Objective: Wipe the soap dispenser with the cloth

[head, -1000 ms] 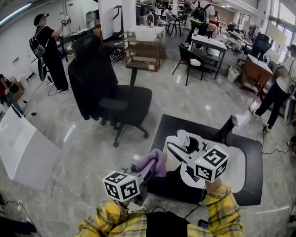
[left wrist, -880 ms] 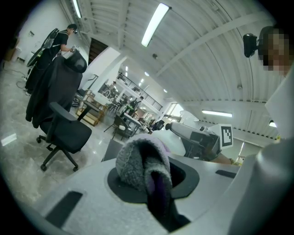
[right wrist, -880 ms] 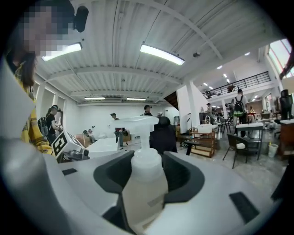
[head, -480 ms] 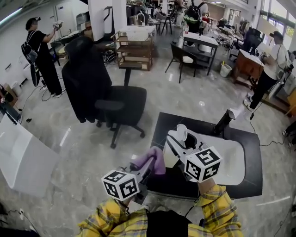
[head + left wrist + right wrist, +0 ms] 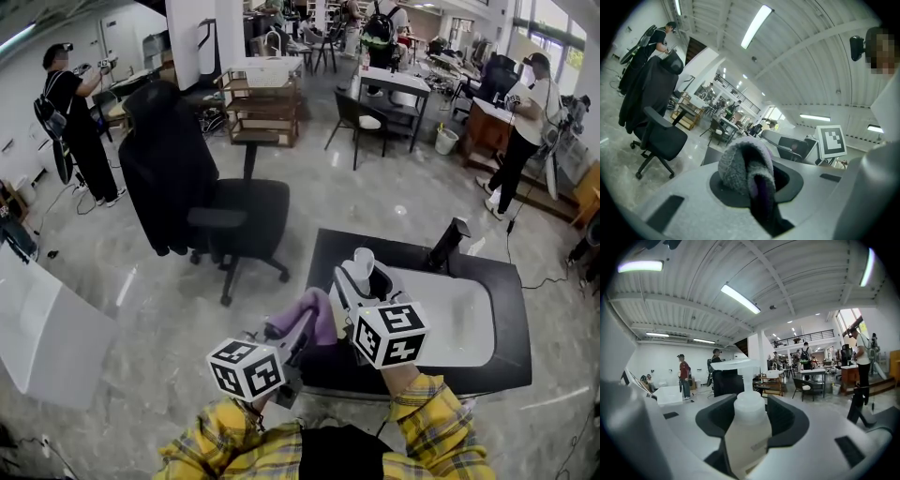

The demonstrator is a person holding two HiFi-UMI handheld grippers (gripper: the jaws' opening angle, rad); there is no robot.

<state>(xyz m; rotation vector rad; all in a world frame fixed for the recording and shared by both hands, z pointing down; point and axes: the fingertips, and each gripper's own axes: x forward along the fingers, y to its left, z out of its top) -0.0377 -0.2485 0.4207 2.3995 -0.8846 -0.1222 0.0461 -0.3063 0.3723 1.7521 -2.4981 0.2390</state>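
The left gripper (image 5: 294,343) is closed on the cloth (image 5: 740,166), a purple-grey bundle bunched between its jaws with a fold hanging down the middle. Only that bunched part is pinched (the loose fold is free to drag). A hard rub could pull the cloth out of the jaws, or let the metal rather than the fabric meet the bottle.

From the head view the cloth sits just beside the bottle. I cannot tell whether they touch.

The right gripper (image 5: 354,298) grips the soap dispenser (image 5: 749,427) by its white body, jaws set wide around it. The neck and pump head stick out forward past the jaw tips. The bottle seems to be held off the bench (image 5: 511,309) and tipped towards level, so nothing underneath would catch it.

The main risks from here, as I judge them:
- Sideways pressure from the cloth may twist the smooth, rounded body within the grip, or slide it forward and out.
- A stroke over the top could press the pump and squirt soap onto the cloth and gripper, making the grip slippery.
- A dropped bottle would land on the bench edge, in the white basin (image 5: 464,323), or on the floor.
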